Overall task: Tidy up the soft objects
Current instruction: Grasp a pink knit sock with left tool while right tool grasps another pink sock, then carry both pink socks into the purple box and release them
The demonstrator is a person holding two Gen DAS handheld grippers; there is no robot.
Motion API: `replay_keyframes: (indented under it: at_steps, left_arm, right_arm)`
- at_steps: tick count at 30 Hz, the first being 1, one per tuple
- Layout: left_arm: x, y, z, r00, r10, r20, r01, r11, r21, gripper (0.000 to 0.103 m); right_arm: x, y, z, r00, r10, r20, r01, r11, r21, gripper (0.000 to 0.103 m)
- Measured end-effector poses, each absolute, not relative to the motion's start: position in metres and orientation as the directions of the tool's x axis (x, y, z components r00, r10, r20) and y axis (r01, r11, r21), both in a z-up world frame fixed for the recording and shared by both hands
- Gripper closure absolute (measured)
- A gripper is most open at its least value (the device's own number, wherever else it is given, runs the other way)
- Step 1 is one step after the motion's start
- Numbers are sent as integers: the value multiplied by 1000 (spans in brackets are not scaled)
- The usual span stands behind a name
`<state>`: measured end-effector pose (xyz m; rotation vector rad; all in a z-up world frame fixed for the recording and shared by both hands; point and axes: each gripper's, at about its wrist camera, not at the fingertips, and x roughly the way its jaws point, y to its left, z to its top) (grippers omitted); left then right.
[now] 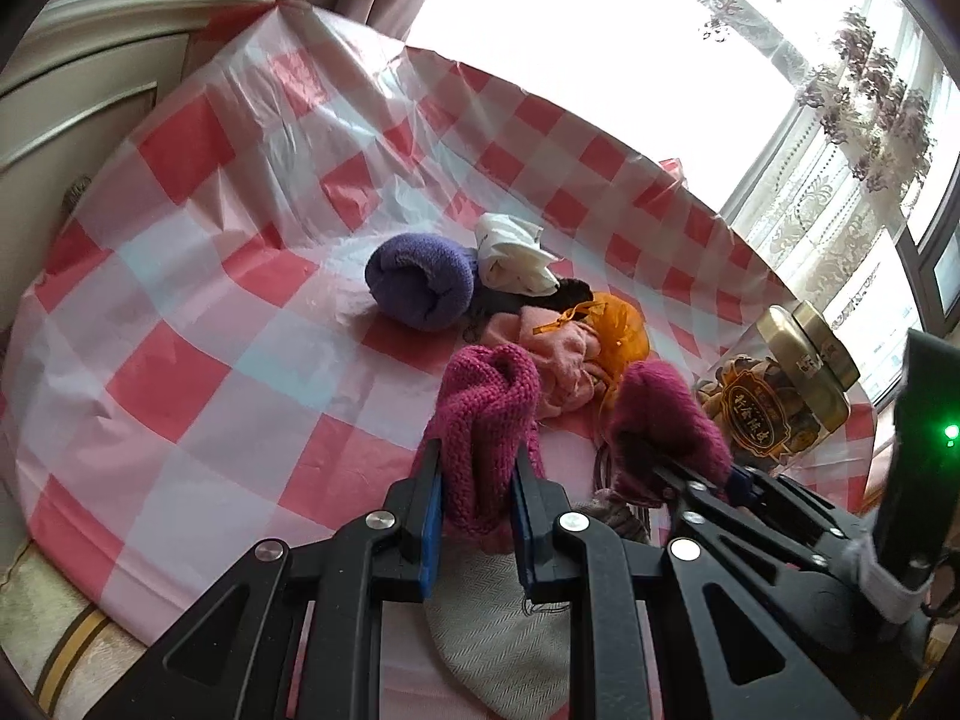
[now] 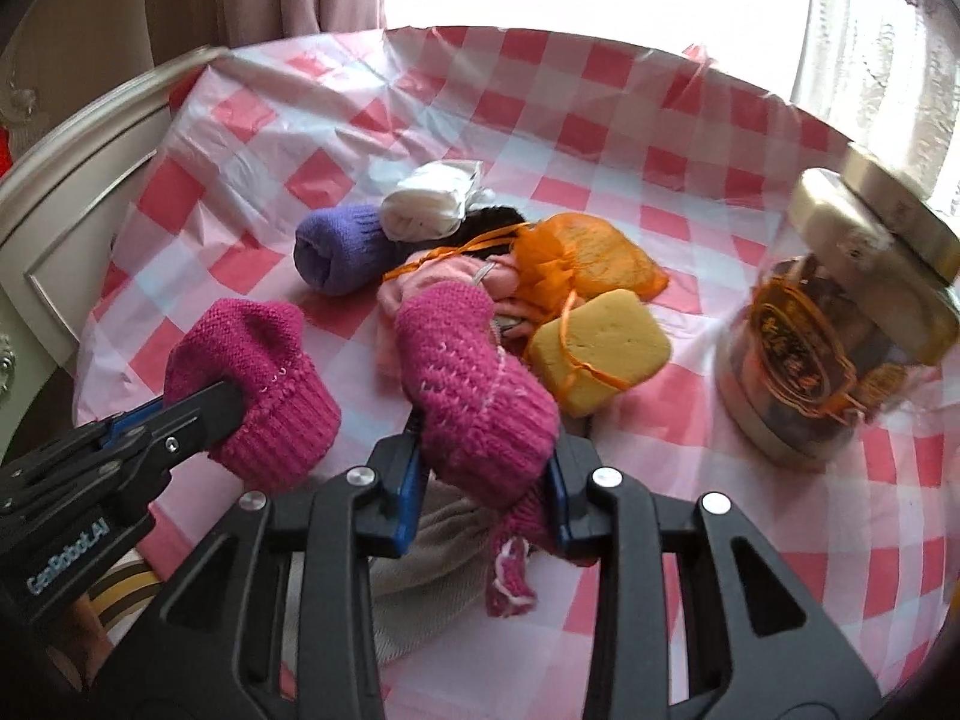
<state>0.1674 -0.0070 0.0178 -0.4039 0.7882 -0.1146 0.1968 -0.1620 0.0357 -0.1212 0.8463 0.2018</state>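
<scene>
Holding one pink knitted thing each, the two grippers sit low over the desk (image 2: 690, 204), which has a red and white checked cloth on it. The left gripper (image 1: 480, 468) has its fingers pulled in narrow and squeezed on the left knit piece (image 1: 486, 414). The right gripper (image 2: 486, 468) has its fingers pressed on the right knit piece (image 2: 474, 384), with the wool bulging out between them. The two pieces look alike, so they may be a pair, like two mittens or booties, but I cannot tell for sure. My guess is that they are held side by side so they can be matched up and put together.

Under both grippers lies a grey cloth bag (image 2: 432, 552), flat on the desk. It may be the place where soft things go, and that could be why the pink pieces hang right above it.

Further back is a small heap of soft things still waiting: a purple rolled sock (image 1: 420, 282), a white bundle (image 1: 510, 252), a light pink cloth (image 1: 558, 354), an orange net bag (image 2: 588, 252) and a yellow sponge (image 2: 600, 348) tied with orange string. A glass jar (image 2: 840, 312) with a gold lid stands apart at the right. It is hard, so it is likely left out of the sorting.
</scene>
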Motion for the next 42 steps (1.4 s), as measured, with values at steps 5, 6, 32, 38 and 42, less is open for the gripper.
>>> replay_keyframes:
  at_steps: [5, 6, 32, 38, 42]
  left_arm:
    - [157, -12, 26, 729, -222, -648, -33, 933, -358, 83]
    - [155, -13, 27, 733, -219, -645, -29, 936, -351, 83]
    - [98, -84, 52, 699, -330, -635, 147, 935, -324, 83]
    - [82, -113, 55, 669, -383, -637, 220, 921, -322, 83]
    - [72, -133, 56, 641, -421, -641, 268, 906, -327, 83]
  right_arm:
    - [183, -172, 48, 671, 118, -732, -194, 981, -20, 66]
    - [181, -174, 49, 672, 119, -731, -189, 982, -14, 66]
    - [88, -271, 79, 679, -48, -732, 52, 998, -17, 66]
    - [63, -302, 82, 666, -112, -738, 128, 991, -35, 66]
    - [43, -326, 85, 655, -163, -737, 188, 981, -50, 66]
